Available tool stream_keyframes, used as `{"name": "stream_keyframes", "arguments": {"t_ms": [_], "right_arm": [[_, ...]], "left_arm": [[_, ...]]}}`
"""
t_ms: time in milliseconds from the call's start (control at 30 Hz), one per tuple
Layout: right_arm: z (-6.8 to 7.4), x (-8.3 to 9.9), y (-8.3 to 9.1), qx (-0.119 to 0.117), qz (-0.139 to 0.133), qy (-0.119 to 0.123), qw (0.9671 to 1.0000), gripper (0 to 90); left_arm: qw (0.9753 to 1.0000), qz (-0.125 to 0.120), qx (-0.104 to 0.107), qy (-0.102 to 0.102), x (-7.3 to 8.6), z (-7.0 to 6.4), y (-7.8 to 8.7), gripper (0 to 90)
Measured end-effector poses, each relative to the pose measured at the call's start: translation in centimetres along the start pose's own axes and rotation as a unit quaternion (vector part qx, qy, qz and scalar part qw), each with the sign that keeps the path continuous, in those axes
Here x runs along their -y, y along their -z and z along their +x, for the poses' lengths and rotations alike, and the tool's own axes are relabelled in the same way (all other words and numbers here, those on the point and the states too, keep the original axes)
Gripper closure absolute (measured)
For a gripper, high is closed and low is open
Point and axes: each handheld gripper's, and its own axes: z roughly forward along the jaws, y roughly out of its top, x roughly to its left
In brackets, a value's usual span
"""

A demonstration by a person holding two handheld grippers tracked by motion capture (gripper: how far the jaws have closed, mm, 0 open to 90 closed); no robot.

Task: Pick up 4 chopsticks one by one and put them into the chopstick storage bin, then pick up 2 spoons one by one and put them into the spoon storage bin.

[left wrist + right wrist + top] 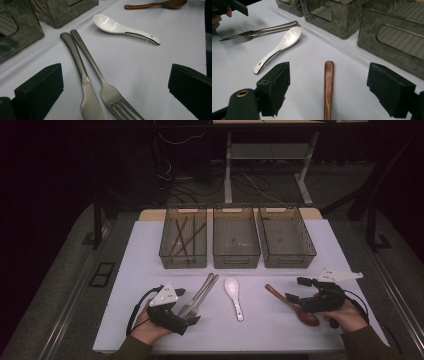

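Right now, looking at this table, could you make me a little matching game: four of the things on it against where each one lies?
Things:
1. chopsticks
2. white spoon
3. wooden spoon
4. knife and fork

Places:
A. between the open jaws of the right tool
B. inside the left bin
C. between the open jaws of the left tool
D. alone in the middle of the table

Pairs: 1-B, 2-D, 3-A, 4-C

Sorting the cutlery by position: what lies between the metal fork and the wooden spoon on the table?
The white ceramic spoon lies between the metal fork and the wooden spoon, touching neither; the high view shows it.
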Motion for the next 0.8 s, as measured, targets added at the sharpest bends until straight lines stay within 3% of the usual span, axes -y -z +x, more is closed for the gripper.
{"name": "stream_keyframes", "arguments": {"t_ms": [333,667,800], "right_arm": [[-0.7,2.1,1.6,-0.003,0.034,-0.009,0.9994,13.9],[-0.6,3.4,2.6,0.015,0.063,-0.002,0.9979,14.0],[-0.8,3.9,3.0,0.019,0.072,-0.003,0.9972,21.1]], "left_arm": [[1.0000,0.001,-0.001,0.000,0.0,0.0,0.1,0.0],[1.0000,-0.003,-0.003,0.002,0.1,0.0,0.1,0.0],[1.0000,0.002,-0.002,0.001,0.1,0.1,0.1,0.0]]}}
